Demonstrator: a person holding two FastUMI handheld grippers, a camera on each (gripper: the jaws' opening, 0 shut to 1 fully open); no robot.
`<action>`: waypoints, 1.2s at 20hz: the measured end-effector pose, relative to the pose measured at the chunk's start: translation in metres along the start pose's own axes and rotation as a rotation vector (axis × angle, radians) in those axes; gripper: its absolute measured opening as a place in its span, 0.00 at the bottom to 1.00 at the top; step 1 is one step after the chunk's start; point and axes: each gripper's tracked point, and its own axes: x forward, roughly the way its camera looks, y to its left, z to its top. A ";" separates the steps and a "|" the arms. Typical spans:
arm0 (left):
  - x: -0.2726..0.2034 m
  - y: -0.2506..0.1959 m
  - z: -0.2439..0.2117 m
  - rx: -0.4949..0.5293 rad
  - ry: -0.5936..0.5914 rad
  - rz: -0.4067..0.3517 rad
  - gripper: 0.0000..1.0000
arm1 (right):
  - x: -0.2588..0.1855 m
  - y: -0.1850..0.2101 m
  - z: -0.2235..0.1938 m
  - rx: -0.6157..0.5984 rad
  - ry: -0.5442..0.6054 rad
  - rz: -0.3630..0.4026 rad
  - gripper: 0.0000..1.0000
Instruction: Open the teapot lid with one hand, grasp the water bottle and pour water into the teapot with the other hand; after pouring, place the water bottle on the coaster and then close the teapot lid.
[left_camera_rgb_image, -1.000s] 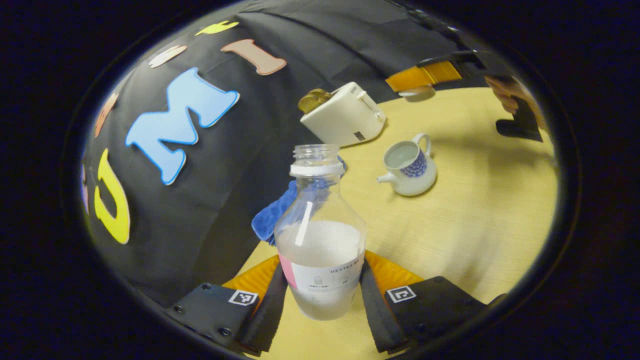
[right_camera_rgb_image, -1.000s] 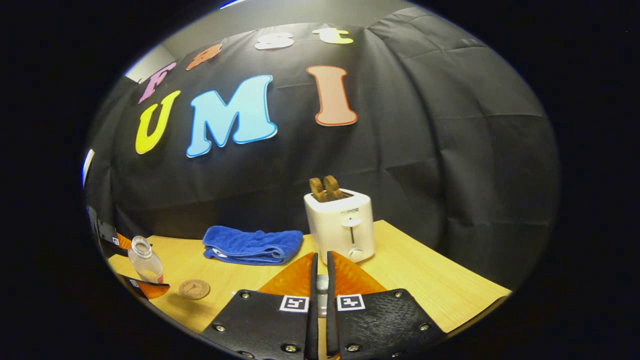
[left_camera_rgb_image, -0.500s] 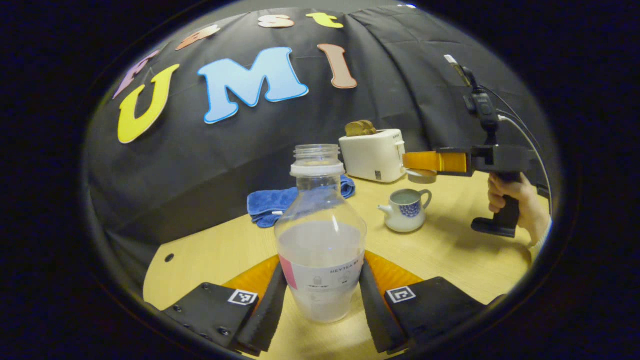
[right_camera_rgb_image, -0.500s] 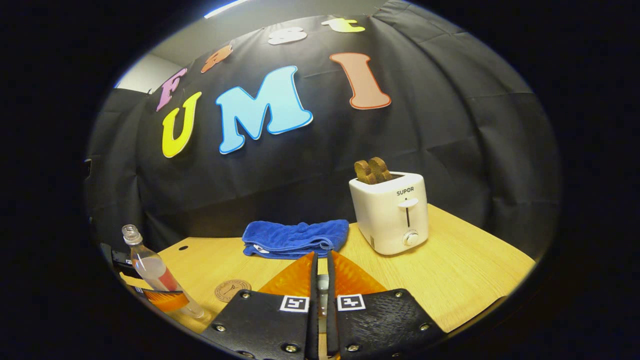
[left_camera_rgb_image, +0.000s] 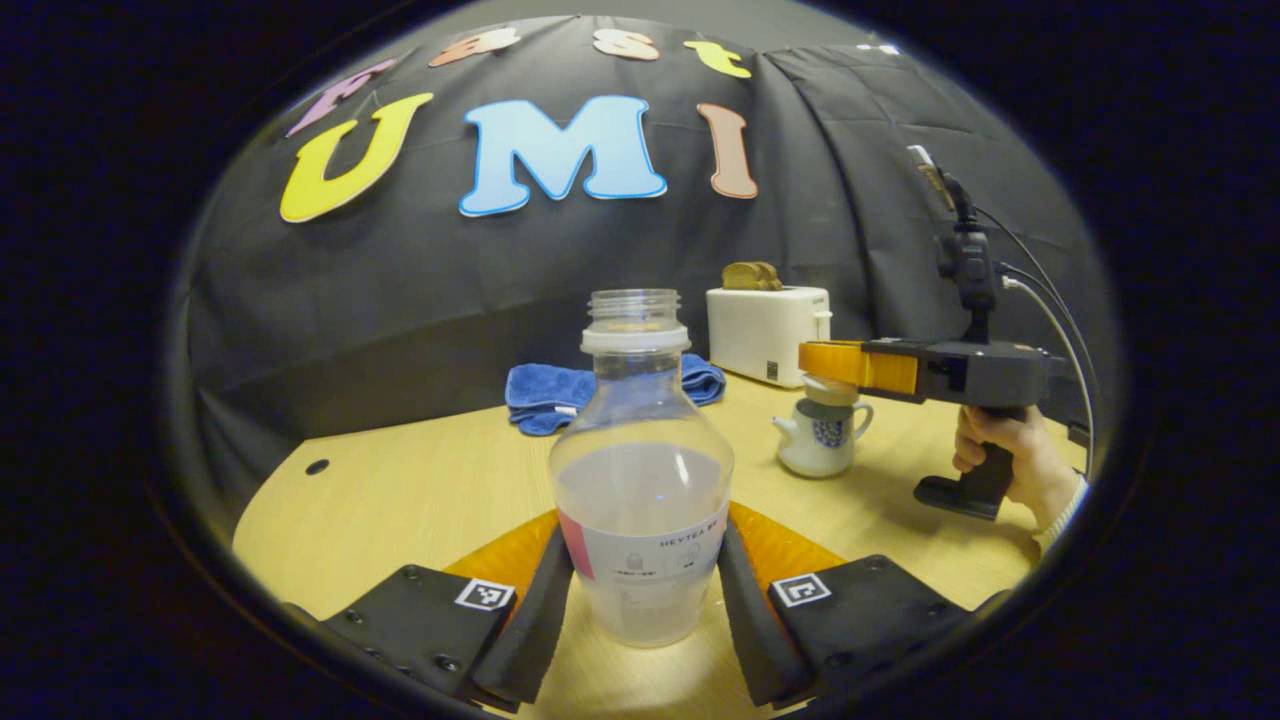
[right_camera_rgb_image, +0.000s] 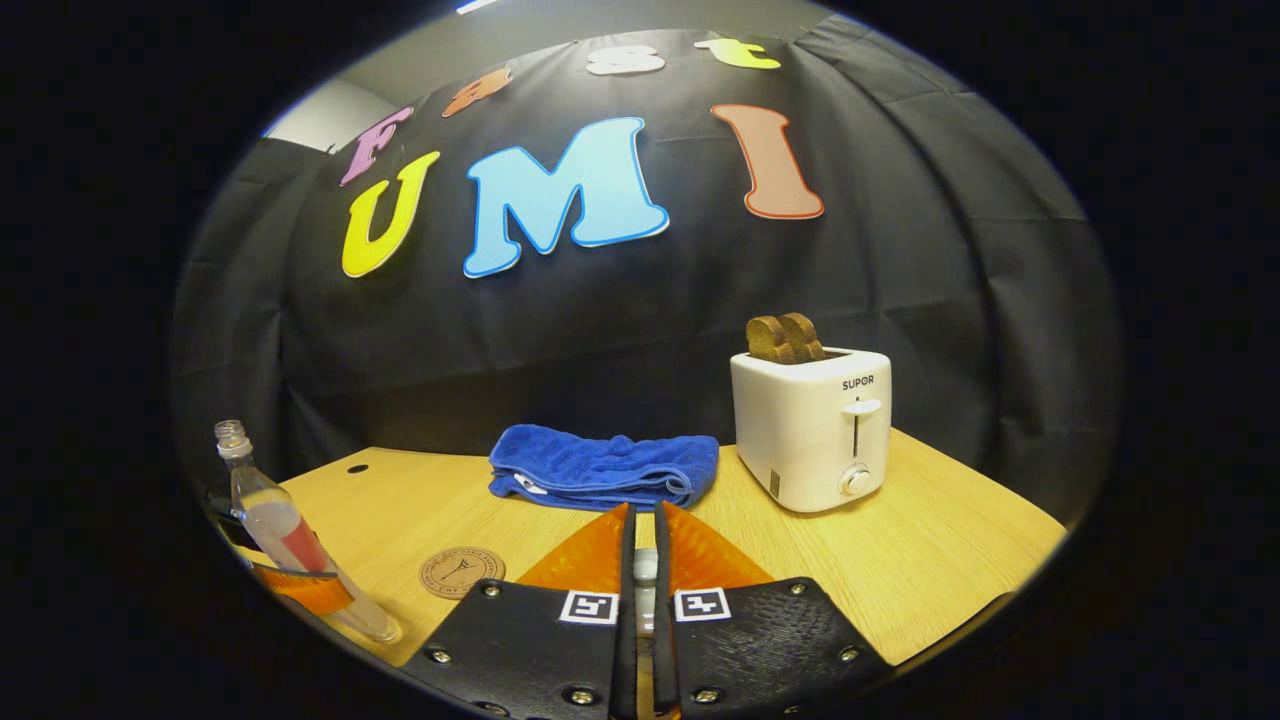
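The left gripper (left_camera_rgb_image: 640, 590) squeezes one water bottle (left_camera_rgb_image: 640, 470) between its two fingers, low on the bottle's sides. The bottle stands straight up on the wooden table (left_camera_rgb_image: 420, 500), near the front edge. It has no cap and is about half full. To its left the table is bare wood with lots of room, out to the rounded corner where there is one small hole (left_camera_rgb_image: 317, 466). In the right gripper view, one round coaster (right_camera_rgb_image: 461, 572) lies flat just beside the bottle, with bare wood around it. Farther in, one white teapot (left_camera_rgb_image: 822, 440) sits toward the right side of the table. The right gripper (left_camera_rgb_image: 835, 365), held in a hand (left_camera_rgb_image: 1005, 455), hangs right over the teapot and pinches the one lid (left_camera_rgb_image: 830, 390) just above the pot's mouth; I cannot tell if the lid touches the pot. In its own view, its fingers are almost shut on something thin. Along the back edge, by the black cloth wall, lie one folded blue towel (right_camera_rgb_image: 603, 468) and one white toaster (right_camera_rgb_image: 812, 428) with two slices of toast (right_camera_rgb_image: 785, 338) sticking up.
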 end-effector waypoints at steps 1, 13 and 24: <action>0.008 0.004 0.002 0.008 -0.015 0.012 0.81 | 0.000 0.001 0.000 -0.012 0.001 -0.001 0.06; 0.102 0.028 0.039 -0.092 -0.184 0.056 0.80 | -0.004 -0.009 0.006 -0.018 -0.004 -0.022 0.06; 0.115 0.028 0.038 -0.045 -0.183 0.053 0.84 | -0.009 -0.010 0.014 -0.014 -0.016 -0.029 0.06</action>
